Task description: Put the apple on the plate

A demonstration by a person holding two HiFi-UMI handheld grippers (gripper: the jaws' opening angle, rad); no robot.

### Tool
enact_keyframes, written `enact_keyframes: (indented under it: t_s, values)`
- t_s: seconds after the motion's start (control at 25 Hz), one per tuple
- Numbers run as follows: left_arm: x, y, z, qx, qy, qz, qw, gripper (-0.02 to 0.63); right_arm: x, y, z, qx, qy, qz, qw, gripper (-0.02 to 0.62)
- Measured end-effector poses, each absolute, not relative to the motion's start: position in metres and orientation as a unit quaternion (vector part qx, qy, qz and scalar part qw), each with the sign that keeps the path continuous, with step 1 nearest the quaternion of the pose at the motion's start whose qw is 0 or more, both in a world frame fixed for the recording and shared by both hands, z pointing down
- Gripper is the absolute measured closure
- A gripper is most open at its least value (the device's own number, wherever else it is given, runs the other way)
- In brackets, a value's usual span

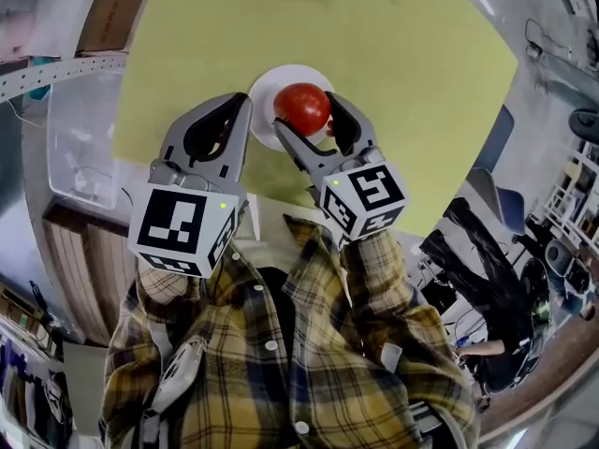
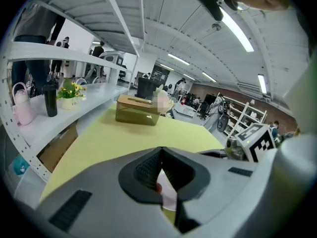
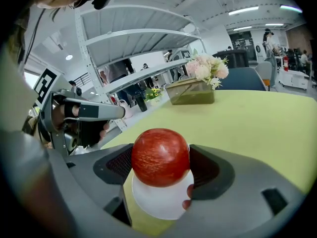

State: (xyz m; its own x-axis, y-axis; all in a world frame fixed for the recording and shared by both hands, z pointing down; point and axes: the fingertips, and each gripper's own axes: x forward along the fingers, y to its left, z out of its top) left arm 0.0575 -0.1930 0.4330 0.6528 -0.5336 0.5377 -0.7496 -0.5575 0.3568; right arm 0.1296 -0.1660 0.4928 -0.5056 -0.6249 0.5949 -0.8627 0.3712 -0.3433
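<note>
A red apple (image 1: 301,108) is clamped between the jaws of my right gripper (image 1: 307,118), which is shut on it. It hangs over a small white plate (image 1: 266,89) on the yellow-green table. In the right gripper view the apple (image 3: 160,156) fills the space between the dark pads, with the plate (image 3: 157,203) directly beneath; I cannot tell whether they touch. My left gripper (image 1: 243,103) sits just left of the plate, its jaws shut on nothing. In the left gripper view the closed tips (image 2: 160,150) meet, and a sliver of the plate (image 2: 169,196) shows below them.
The yellow-green table (image 1: 412,73) stretches away behind the plate. An olive tissue box (image 2: 137,109) and a bunch of flowers (image 3: 206,69) stand at its far end. A clear plastic bin (image 1: 82,143) and white shelving (image 2: 54,53) lie to the left.
</note>
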Motion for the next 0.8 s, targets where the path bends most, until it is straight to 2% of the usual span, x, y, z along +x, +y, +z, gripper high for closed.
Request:
enact_keyframes:
  t_s: [0.8]
  values:
    - [0.057,-0.199,0.442,0.859,-0.374,0.187,0.295,0.601,0.123,-0.165,0.517,0.442,-0.812,0.307,0.225,0.25]
